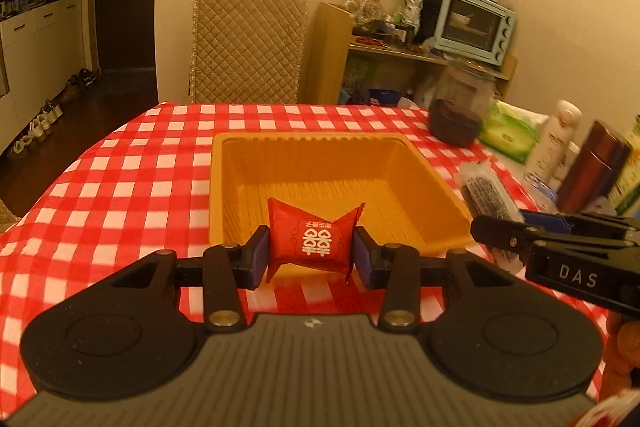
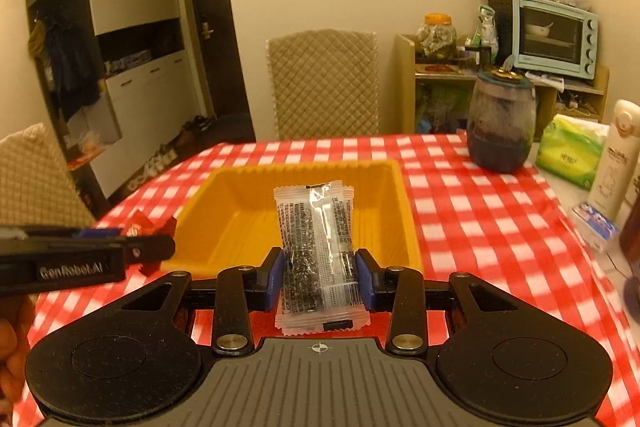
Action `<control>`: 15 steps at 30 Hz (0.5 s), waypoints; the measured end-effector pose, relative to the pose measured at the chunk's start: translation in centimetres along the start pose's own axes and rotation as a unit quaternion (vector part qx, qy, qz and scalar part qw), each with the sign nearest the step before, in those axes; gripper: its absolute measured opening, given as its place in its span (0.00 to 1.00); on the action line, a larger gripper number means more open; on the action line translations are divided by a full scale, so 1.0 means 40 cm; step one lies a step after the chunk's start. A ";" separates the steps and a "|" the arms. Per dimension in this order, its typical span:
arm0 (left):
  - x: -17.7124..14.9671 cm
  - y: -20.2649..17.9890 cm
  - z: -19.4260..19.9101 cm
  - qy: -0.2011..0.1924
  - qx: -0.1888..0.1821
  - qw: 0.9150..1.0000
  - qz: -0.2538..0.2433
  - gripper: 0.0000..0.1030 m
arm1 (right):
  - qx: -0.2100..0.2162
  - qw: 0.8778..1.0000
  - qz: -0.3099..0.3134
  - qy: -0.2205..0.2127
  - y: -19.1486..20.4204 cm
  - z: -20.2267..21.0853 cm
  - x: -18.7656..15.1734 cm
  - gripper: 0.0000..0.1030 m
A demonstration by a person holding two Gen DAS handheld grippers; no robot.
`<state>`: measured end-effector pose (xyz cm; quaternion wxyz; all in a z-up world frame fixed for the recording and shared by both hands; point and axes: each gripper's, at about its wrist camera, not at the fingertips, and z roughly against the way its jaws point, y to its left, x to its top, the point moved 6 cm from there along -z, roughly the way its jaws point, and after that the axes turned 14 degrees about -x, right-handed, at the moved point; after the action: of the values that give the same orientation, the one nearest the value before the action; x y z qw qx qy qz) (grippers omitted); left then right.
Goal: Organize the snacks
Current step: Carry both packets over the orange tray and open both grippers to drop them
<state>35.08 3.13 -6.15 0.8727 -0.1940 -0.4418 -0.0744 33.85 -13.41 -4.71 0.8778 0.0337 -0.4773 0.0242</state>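
My left gripper (image 1: 311,253) is shut on a red candy packet (image 1: 310,242) with white characters, held above the near rim of the orange tray (image 1: 236,183). My right gripper (image 2: 320,277) is shut on a clear sachet of dark snack (image 2: 316,251), upright, in front of the same orange tray (image 2: 406,211). The tray looks bare inside. In the left wrist view the right gripper (image 1: 486,227) reaches in from the right with the sachet (image 1: 486,193) beyond it. In the right wrist view the left gripper (image 2: 158,245) enters from the left with the red candy (image 2: 138,223) showing.
A red-and-white checked cloth (image 1: 132,179) covers the table. At the right stand a dark glass jar (image 2: 500,123), a green tissue pack (image 2: 568,151), a white bottle (image 2: 612,163) and a brown flask (image 1: 592,167). A quilted chair (image 2: 324,83) sits behind the table.
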 end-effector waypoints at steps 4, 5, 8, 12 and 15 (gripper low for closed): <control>0.024 0.029 -0.064 0.002 0.003 1.000 -0.003 0.39 | -0.006 1.000 -0.003 0.007 0.012 -0.080 0.033 0.38; 0.027 0.035 -0.078 0.002 0.007 1.000 -0.005 0.39 | -0.006 1.000 -0.006 0.011 0.011 -0.100 0.037 0.38; 0.037 0.052 -0.118 0.004 0.008 1.000 -0.001 0.39 | -0.008 1.000 -0.012 0.018 0.008 -0.148 0.048 0.38; 0.043 0.070 -0.156 0.010 0.008 1.000 0.004 0.39 | -0.010 0.999 -0.018 0.025 0.006 -0.193 0.053 0.38; 0.047 0.075 -0.175 0.011 0.007 1.000 0.003 0.41 | -0.010 0.999 -0.019 0.030 0.009 -0.215 0.050 0.38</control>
<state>42.31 3.11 -9.21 0.8793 -0.1882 -0.4317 -0.0712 42.10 -12.33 -7.67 0.8924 0.0330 -0.4501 0.0038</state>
